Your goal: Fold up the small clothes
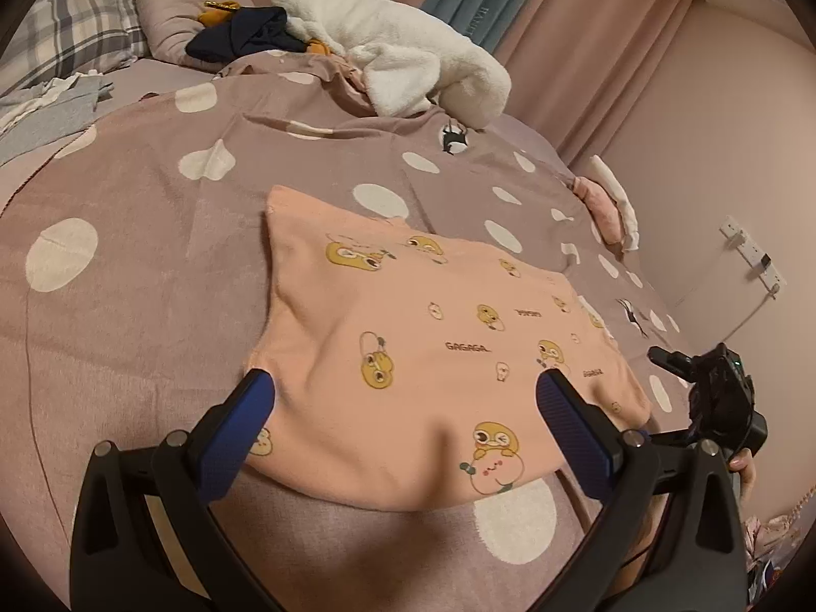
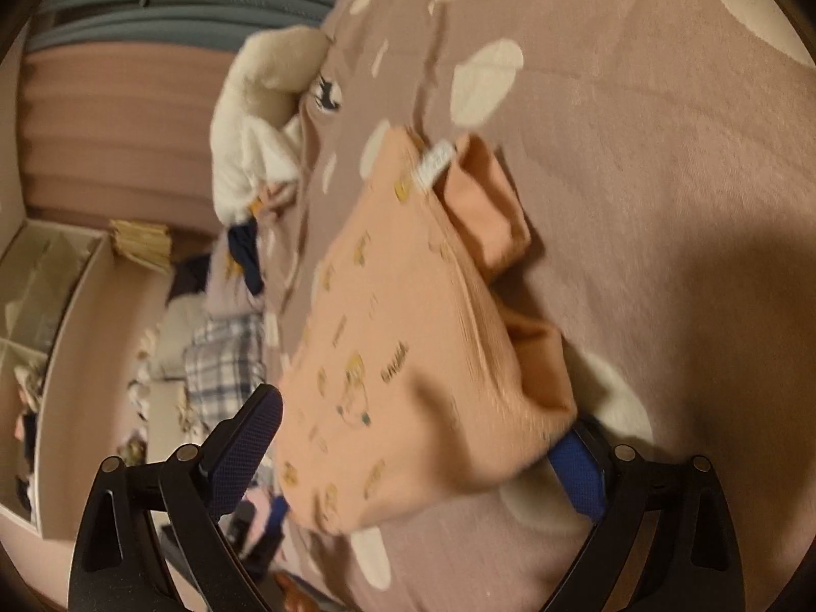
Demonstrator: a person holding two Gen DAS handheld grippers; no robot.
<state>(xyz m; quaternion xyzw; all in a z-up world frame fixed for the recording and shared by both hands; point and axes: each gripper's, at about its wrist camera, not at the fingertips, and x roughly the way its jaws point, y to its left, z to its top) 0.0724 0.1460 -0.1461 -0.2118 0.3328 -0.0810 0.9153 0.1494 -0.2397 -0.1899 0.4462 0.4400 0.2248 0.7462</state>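
Note:
A peach garment [image 1: 418, 336] printed with yellow cartoon ducks lies partly folded on the mauve spotted bedspread [image 1: 127, 306]. My left gripper [image 1: 405, 390] is open wide just above the garment's near edge, its blue pads either side of the cloth. In the left wrist view, my right gripper [image 1: 714, 387] sits off the garment's right corner, held by a hand. The right wrist view is rolled sideways and blurred. There the garment [image 2: 408, 357] shows folded layers and a white label [image 2: 433, 163]. My right gripper [image 2: 423, 423] is open, one blue pad [image 2: 581, 464] under the cloth's corner.
A white fluffy blanket [image 1: 408, 56], a dark navy garment [image 1: 245, 35] and a plaid pillow [image 1: 76, 15] lie at the head of the bed. Grey cloth [image 1: 46, 112] sits far left. Pink cloth [image 1: 602, 204] lies at the bed's right edge by the wall.

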